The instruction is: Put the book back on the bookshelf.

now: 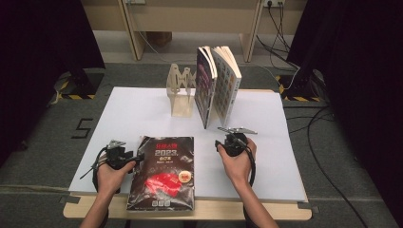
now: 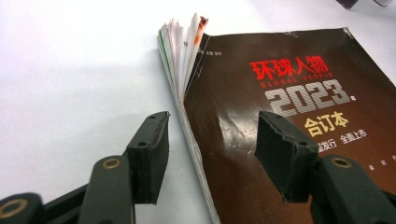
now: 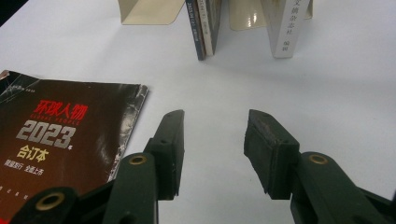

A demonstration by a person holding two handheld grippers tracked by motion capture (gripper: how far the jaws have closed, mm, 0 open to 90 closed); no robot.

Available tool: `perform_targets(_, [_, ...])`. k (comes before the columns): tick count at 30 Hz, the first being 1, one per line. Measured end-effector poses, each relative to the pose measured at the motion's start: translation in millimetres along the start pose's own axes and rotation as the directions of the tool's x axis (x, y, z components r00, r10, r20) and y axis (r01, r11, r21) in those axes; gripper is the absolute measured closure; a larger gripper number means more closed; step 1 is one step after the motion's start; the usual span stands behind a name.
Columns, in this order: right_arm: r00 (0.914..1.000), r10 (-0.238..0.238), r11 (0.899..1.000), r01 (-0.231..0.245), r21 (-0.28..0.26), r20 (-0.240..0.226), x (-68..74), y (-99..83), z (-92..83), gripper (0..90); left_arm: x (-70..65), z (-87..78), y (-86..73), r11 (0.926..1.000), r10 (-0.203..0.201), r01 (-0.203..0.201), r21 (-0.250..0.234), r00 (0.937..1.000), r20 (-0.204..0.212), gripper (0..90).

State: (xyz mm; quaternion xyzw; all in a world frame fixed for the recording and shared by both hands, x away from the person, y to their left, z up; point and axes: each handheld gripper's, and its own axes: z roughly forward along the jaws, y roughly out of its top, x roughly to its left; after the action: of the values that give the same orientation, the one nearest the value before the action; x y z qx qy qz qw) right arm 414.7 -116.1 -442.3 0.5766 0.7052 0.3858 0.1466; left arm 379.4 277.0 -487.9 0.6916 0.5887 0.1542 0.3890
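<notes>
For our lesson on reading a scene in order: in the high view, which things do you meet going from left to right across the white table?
left gripper → black magazine → wooden book stand → standing books → right gripper

Lab-style recording setup: white worktop (image 1: pixel 133 109) on grey carpet (image 1: pixel 47 142), black curtains (image 1: pixel 43 38) on both sides, hazard-striped stand feet (image 1: pixel 76 96), loose cables (image 1: pixel 323 137) across the floor, wall socket (image 1: pixel 273 3) behind, wooden bench frame (image 1: pixel 190 19).
</notes>
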Motion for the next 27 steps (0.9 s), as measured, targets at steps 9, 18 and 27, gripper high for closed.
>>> perform_targets(9, [0.9996, 0.017, 1.000, -0.017, 0.025, -0.021, -0.2, -3.3, 4.9, 57.1, 4.5, 3.7, -2.2, 0.9996, -0.023, 0.023, 0.014, 0.9997, 0.009, 46.9])
perform_targets(18, [0.9990, 0.026, 0.999, -0.024, 0.035, -0.036, -1.9, -5.2, 8.2, 56.9, 0.9, 5.7, -2.6, 0.9995, -0.029, 0.029, 0.016, 0.9989, 0.037, 54.3])
perform_targets(27, [0.9987, 0.026, 0.998, -0.023, 0.052, -0.043, -0.8, -4.0, 12.0, 56.8, -11.7, 8.6, -3.9, 0.9997, 0.005, -0.006, 0.024, 0.9984, 0.057, 56.0])
